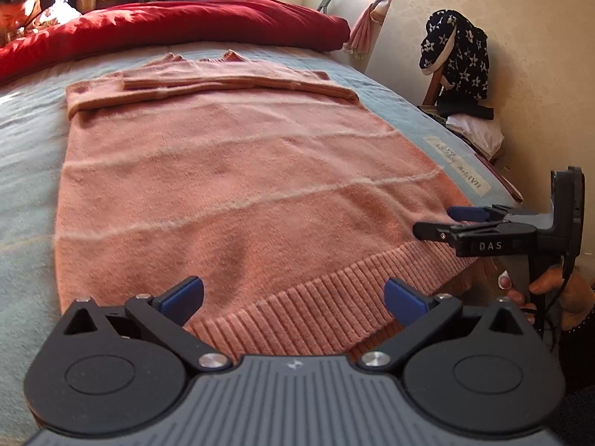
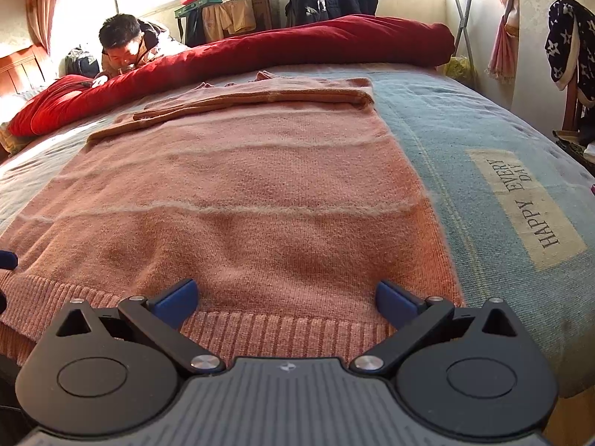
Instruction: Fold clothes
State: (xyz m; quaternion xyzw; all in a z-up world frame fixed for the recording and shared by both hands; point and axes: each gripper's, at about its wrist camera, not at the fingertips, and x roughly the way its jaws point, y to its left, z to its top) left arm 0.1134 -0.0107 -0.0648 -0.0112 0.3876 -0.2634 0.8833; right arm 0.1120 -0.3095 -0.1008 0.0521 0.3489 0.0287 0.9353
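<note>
Pink sweater [image 1: 230,186] lies flat on the bed [image 2: 483,156], ribbed hem [image 1: 316,297] toward us, sleeves already crossed over the chest up near the collar. Left gripper [image 1: 293,299] sits over the hem w/ jaws spread wide, nothing between them. Right gripper [image 2: 286,297] likewise hovers over the hem nr the right edge, jaws spread, empty; in the left view it shows side-on at the hem corner, a hand [image 1: 550,293] on its handle.

Handling, my read: fuzzy knit, soft and floppy, light, no stiffness at all, so it'll sag and stretch if lifted from one point. Not slippery; the fuzz should cling to the bedspread and drag. Best hold looks like the hem, thicker rib, one corner per gripper, pinch both layers, then carry up toward the collar. Red quilt [image 2: 297,48] behind stays out of it.
</note>
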